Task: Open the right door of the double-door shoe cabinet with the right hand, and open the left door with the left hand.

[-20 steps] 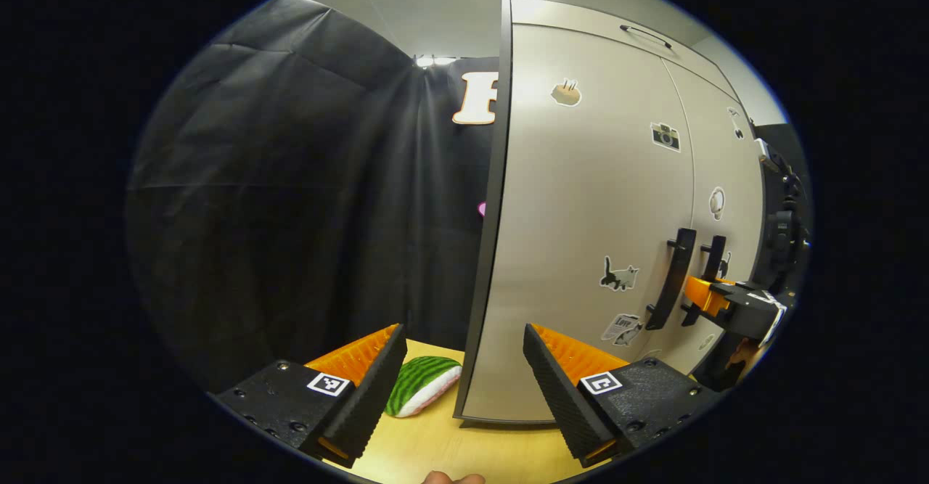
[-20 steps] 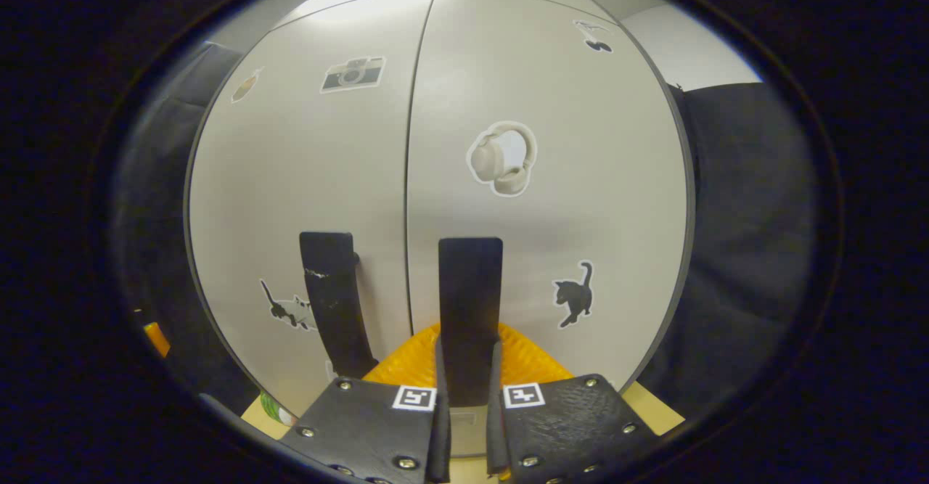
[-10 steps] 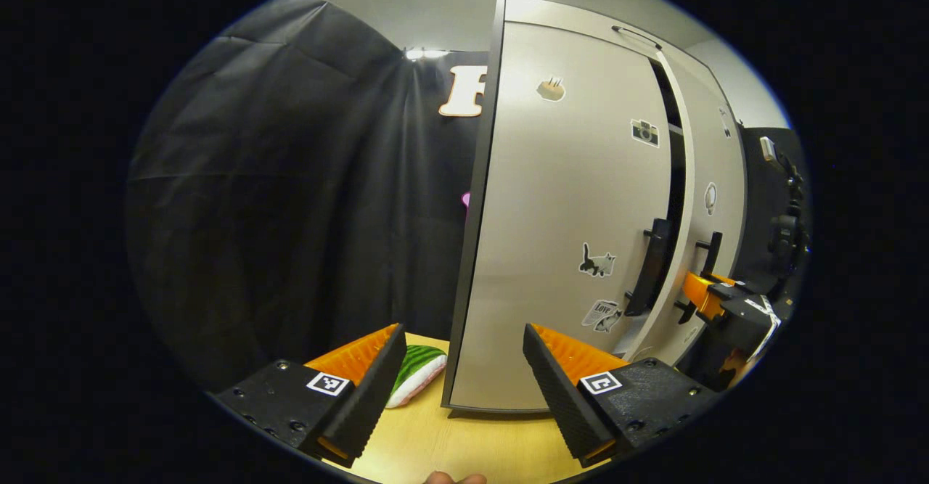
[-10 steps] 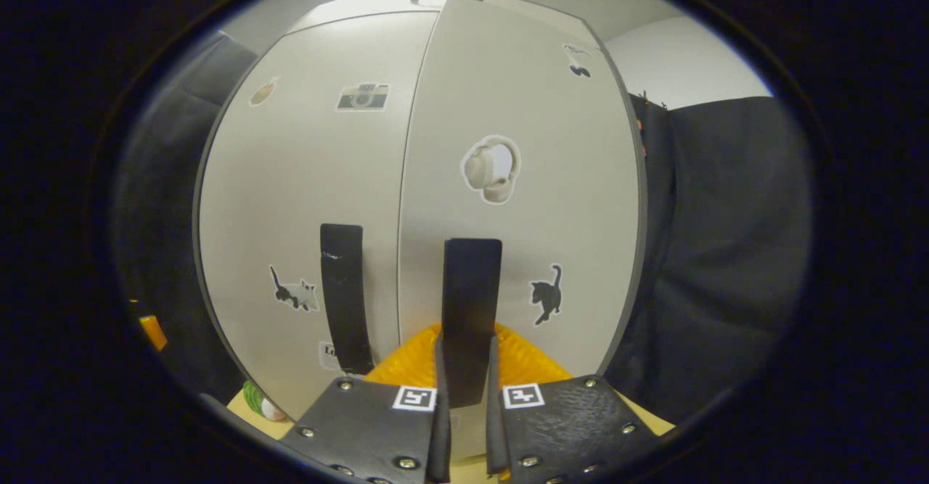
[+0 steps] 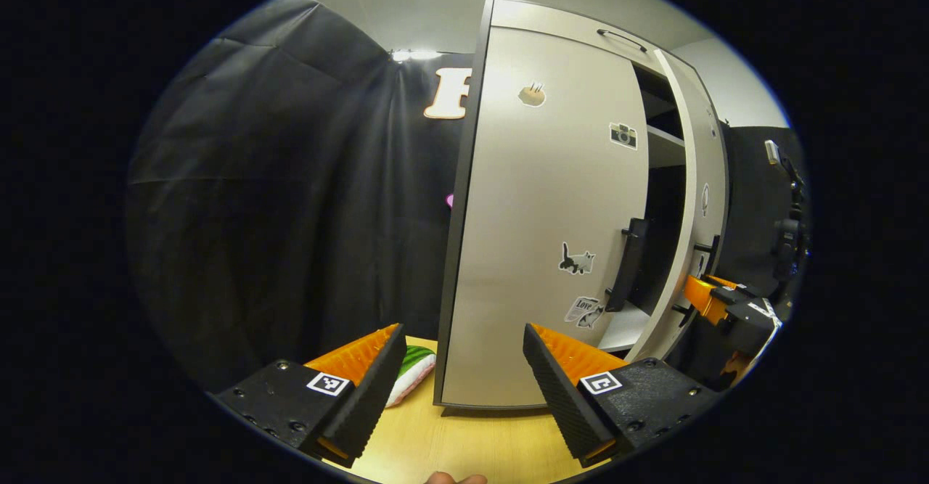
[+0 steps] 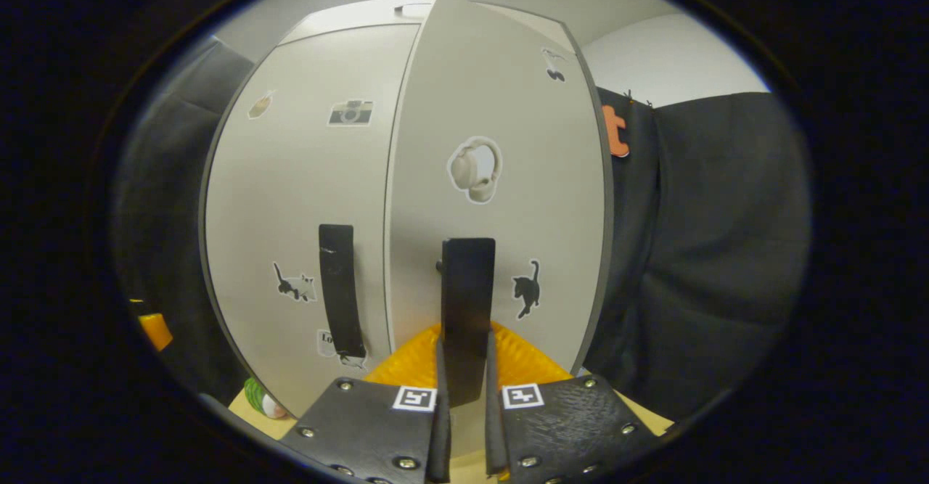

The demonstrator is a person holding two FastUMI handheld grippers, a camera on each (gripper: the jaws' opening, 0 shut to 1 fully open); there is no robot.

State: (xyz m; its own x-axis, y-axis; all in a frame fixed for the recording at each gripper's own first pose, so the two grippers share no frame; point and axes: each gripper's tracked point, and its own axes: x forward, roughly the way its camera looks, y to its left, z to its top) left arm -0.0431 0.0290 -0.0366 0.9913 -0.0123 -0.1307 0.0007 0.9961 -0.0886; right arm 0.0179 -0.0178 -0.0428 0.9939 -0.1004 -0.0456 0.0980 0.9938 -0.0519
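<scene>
- Right gripper view: the right door (image 6: pixel 501 179) of the shoe cabinet (image 5: pixel 559 27) has been swung further out than half a second ago, its flat black handle (image 6: pixel 467 310) pinched between the right gripper (image 6: pixel 464 426) fingers.
- A dark gap with a pale shelf (image 5: pixel 664 136) is now exposed beside the left door (image 5: pixel 544 215), so the first half of the task is judged well under way.
- The left door is seen shut, its handle (image 5: pixel 628 266) untouched; the left gripper (image 5: pixel 464 375) is held spread over the wooden table (image 5: pixel 464 448).
- Doors are smooth, matte, pale grey, with stickers; a soft watermelon-patterned toy (image 5: pixel 412 371) lies beside the cabinet.
</scene>
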